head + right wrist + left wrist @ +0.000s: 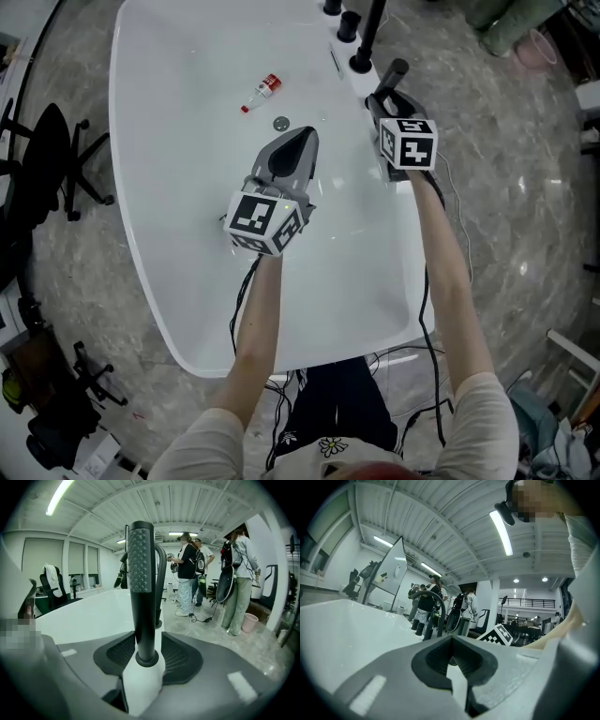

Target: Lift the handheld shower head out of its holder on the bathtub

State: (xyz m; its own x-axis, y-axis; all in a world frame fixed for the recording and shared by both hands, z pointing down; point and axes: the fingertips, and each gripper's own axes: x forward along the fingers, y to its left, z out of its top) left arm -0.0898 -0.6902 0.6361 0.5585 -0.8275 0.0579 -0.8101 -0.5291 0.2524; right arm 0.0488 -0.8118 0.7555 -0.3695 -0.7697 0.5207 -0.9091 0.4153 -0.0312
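Friend: What are you looking at?

Me: I am looking down at a big white bathtub [187, 281]. I am standing at its end and holding a tool in each hand.

Friend: What is your left tool doing?

Me: My left tool [302, 139] is hanging over the inside of the tub. Its two jaws are pressing together, and nothing is sitting between them.

Friend: And the right one?

Me: My right tool [388, 96] is reaching to the tub's edge on my right side. Its jaws are standing spread apart, one on each side of the black shower head [141, 573]. They are sitting very close to it, but I think they are not squeezing it yet.

Friend: Where is the shower head sitting?

Me: It is standing straight up in its holder [146, 659], a little black ring on the white edge. The tall black tap [372, 28] is standing just behind it.

Friend: What could be going wrong from here?

Me: I am worrying about three things. If I am lifting before I am squeezing hard, the smooth stick is slipping through my jaws. If I am pulling sideways, it is sticking in the ring. If I am swinging it too far, it is bumping the tap.

Friend: Anything tiny?

Me: A little red and white bottle [262, 91] is lying in the tub. The round drain [281, 123] is sitting near it.
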